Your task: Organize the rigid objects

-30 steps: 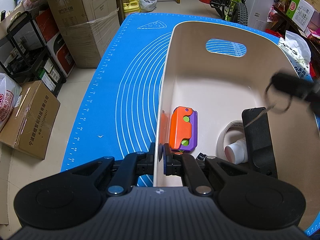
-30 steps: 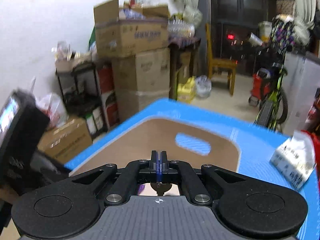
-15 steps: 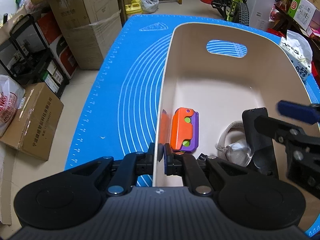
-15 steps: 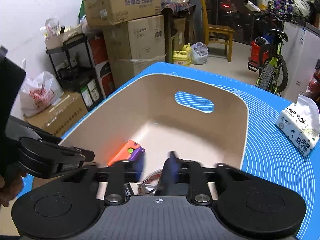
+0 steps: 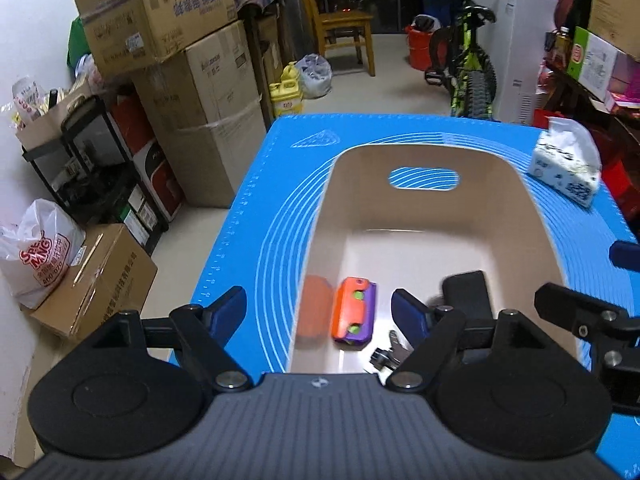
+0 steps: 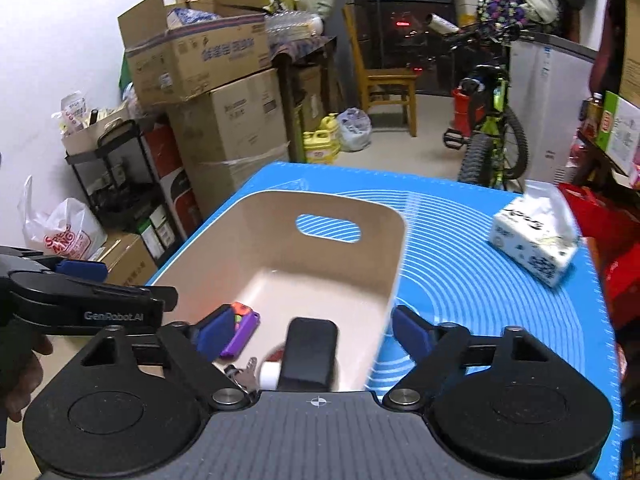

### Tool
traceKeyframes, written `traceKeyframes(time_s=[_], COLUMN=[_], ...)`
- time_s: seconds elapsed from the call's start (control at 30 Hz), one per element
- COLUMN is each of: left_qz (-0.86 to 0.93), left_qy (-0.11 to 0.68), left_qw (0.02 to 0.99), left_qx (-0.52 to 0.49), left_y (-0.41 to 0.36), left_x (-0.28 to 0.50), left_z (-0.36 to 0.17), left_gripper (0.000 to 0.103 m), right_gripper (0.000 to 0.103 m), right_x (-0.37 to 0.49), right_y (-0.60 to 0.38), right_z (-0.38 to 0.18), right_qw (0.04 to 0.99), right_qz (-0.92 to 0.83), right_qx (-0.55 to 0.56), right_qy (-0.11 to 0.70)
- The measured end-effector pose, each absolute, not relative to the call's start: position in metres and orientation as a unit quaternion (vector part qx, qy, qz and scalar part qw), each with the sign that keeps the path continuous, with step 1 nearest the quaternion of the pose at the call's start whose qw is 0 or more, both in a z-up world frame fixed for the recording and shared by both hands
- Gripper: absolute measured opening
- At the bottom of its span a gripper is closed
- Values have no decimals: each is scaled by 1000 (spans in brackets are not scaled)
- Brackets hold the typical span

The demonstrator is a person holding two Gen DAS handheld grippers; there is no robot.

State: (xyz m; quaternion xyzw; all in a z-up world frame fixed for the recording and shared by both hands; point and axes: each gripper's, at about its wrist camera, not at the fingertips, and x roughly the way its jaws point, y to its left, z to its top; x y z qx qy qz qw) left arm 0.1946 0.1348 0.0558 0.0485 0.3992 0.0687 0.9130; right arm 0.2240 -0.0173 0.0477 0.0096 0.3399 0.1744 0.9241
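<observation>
Quick look at where this stands. The beige bin (image 5: 532, 216) sits on the blue mat (image 5: 272, 208), and everything gets placed relative to that bin.

Inside the bin, at the near end: an orange-and-purple toy (image 5: 354, 314) lying flat by the left wall, a black case (image 6: 308, 354) toward the right wall, a set of keys (image 5: 390, 354) right at the near wall between the two, and something white and round (image 6: 269, 374) half hidden under the case. Can't tell what that white thing is. The far half of the bin floor is bare.

The left gripper (image 5: 318, 312) has just been opening, its jaws now stand wide apart with nothing between them, and it hangs over the bin's near left corner. The right gripper (image 6: 312, 330) has also just been opening, jaws spread wide, nothing clamped, hovering over the near right side of the bin.

Outside the bin, the only loose thing I can spot on the mat is a tissue pack (image 6: 534, 250) off past the far right corner, and that's soft, so probably not part of the job.

So my guess: the rigid stuff is all in, and this is close to done or done.
</observation>
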Motion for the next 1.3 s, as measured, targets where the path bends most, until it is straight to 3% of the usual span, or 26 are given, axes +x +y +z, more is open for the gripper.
traceKeyframes(time_s=[0.1,0.23,0.87,1.3], left_qz=[67,56,72,61], left_qy=[391,369,316,290], left_qw=[916,926,944,953], left_qx=[53,57,55,64], left_y=[123,104,42,17], left_x=[182,162,48,-10], left_z=[63,70,90,75], left_gripper=[80,89,90,90], right_gripper=[92,96,96,96], right_x=[210,189,68,-10], right_y=[-30,-46,-113,-144], right_z=[58,73,113,102], right_qw=[928,932,947,951], right_qz=[169,166,152,165], right_qx=[13,20,18,12], right_qy=[332,322,284,261])
